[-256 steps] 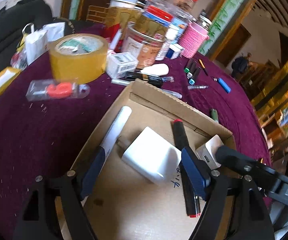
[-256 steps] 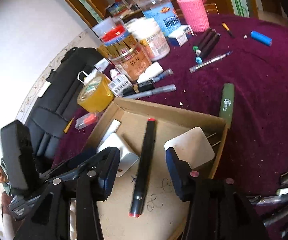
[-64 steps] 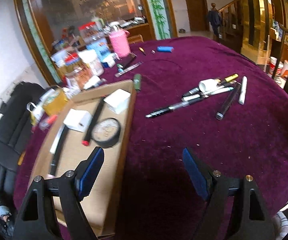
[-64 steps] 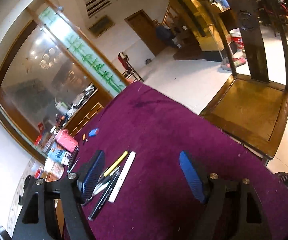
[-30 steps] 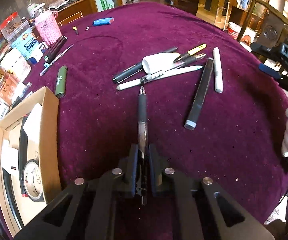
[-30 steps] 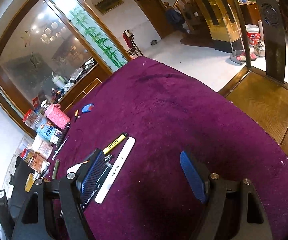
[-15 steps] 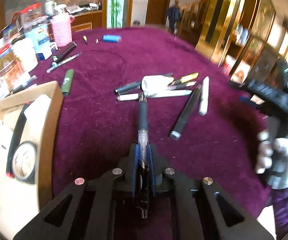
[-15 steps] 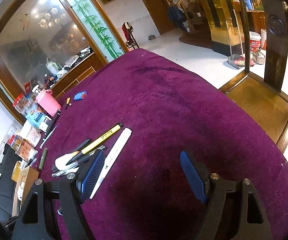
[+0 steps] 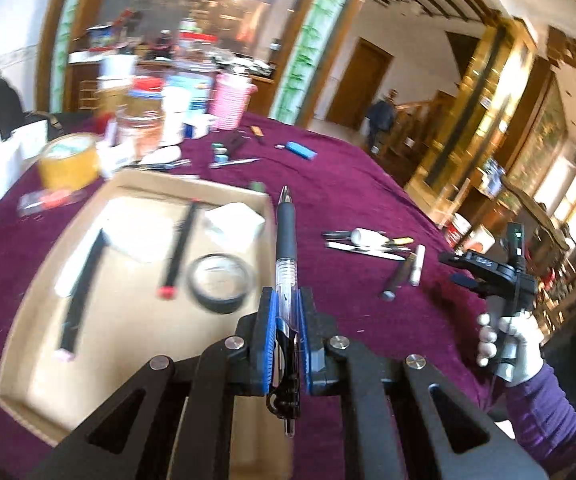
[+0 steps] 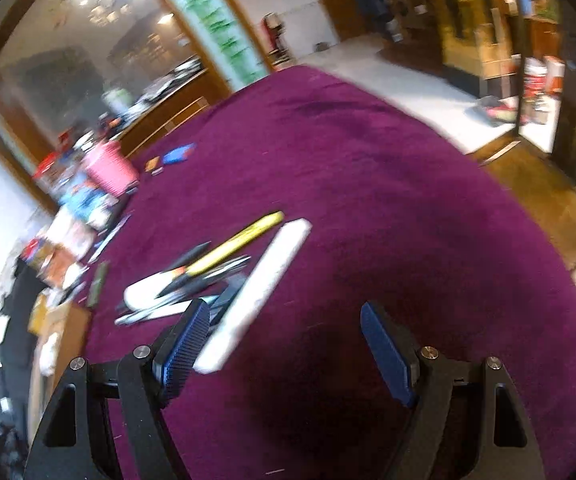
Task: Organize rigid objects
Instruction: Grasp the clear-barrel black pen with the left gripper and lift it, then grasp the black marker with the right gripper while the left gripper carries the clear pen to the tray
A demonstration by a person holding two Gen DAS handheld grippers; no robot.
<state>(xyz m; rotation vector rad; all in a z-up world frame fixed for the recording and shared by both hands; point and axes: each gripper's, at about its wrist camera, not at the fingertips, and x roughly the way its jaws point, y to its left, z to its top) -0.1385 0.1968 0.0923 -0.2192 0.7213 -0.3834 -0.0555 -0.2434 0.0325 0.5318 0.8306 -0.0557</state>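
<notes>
My left gripper (image 9: 287, 316) is shut on a clear pen with a black grip (image 9: 286, 240) and holds it in the air, its tip pointing over the right edge of the cardboard box (image 9: 28, 320). The box holds markers, white adapters and a roll of black tape (image 9: 219, 280). My right gripper (image 10: 284, 344) is open and empty just above the purple cloth, close to a pile of pens: a white marker (image 10: 260, 288), a yellow pen (image 10: 240, 242) and others. The right gripper also shows in the left wrist view (image 9: 488, 276).
Jars, a pink cup (image 9: 230, 100), a yellow tape roll (image 9: 70, 160) and boxes crowd the far left of the table. A blue lighter (image 9: 300, 150) and loose pens (image 9: 368, 240) lie on the cloth. The table edge drops off on the right (image 10: 488, 184).
My left gripper lifted the pen off the cloth and swung left toward the box. My right gripper moved lower and closer to the pen pile.
</notes>
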